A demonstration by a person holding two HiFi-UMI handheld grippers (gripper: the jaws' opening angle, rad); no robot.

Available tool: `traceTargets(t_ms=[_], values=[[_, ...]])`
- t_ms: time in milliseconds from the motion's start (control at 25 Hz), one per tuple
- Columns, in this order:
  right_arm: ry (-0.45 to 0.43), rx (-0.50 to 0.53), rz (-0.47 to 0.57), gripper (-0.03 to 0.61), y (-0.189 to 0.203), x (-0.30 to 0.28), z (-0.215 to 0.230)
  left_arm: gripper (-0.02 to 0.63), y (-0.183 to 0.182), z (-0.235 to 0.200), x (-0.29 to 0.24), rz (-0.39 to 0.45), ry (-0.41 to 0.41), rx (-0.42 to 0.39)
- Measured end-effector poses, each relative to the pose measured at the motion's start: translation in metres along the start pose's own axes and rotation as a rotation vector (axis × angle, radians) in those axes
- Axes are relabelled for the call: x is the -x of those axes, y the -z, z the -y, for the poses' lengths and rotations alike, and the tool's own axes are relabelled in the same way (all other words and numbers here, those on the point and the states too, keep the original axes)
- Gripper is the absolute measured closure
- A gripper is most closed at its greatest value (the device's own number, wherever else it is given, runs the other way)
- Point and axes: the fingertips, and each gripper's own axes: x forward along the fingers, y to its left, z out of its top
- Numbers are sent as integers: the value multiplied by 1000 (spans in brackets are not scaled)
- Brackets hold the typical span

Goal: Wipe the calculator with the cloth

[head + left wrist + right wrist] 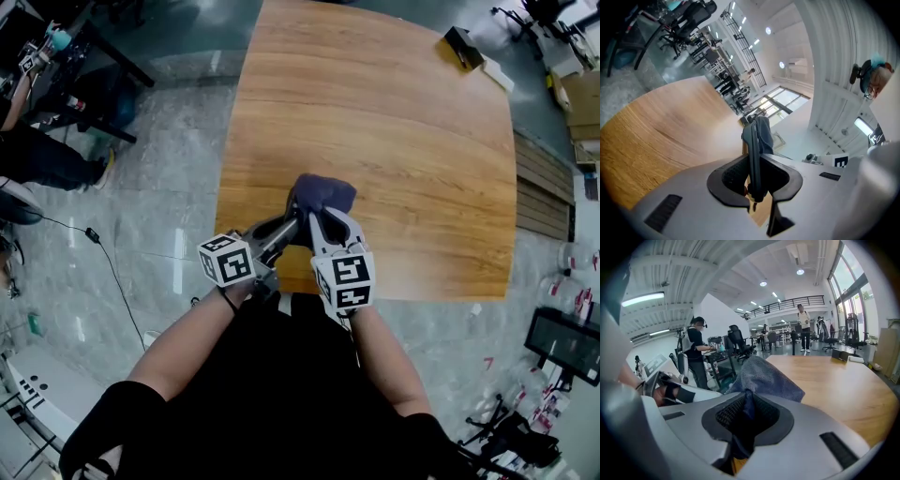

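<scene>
In an open workshop hall with a grey polished floor, a broad wooden table (pixel 394 141) is filling the scene as a person in black sleeves is working two hand-held grippers over its near edge. The left gripper (pixel 281 234) is clamping a thin dark calculator (pixel 751 140) between its pads; in the left gripper view the device is standing on edge, seen side-on, with the jaws closed against both faces. The right gripper (pixel 323 217) is pinching a blue-grey cloth (pixel 323 192), its jaws drawn tight on a fold of fabric while the rest is bunching out ahead of them in the right gripper view (pixel 766 376). The cloth is lying against the calculator's upper end, touching the side that faces the right gripper, and from the head view it is hiding the device almost entirely. Both tools are meeting tip to tip above the wood. A small dark box (pixel 461 45) is sitting at the table's far corner, and a person in a black top (pixel 696 352) is standing beside desks and office chairs in the background
</scene>
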Motion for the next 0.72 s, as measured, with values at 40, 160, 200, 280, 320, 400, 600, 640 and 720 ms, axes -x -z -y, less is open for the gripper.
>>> traceTargets(t_ms=[40, 160, 200, 280, 320, 400, 600, 640, 720], values=[[16, -6, -8, 531, 6, 2, 7, 538, 1, 0, 0, -4, 1, 1], [73, -22, -27, 531, 17, 7, 24, 538, 0, 1, 1, 8, 4, 12], [92, -33, -33, 531, 20, 9, 30, 538, -5, 1, 2, 34, 7, 34], [125, -62, -46, 531, 28, 13, 44, 540, -16, 0, 5, 84, 11, 62], [137, -70, -51, 531, 32, 16, 49, 539, -21, 1, 5, 99, 15, 63], [154, -75, -48, 531, 34, 21, 56, 540, -31, 2, 6, 116, 23, 50], [166, -73, 1, 531, 18, 27, 49, 540, -40, 4, 11, 138, 26, 36], [159, -69, 8, 531, 14, 26, 45, 540, -39, 5, 11, 135, 27, 35], [140, -58, 14, 531, 9, 25, 37, 540, -36, 7, 9, 127, 30, 36]])
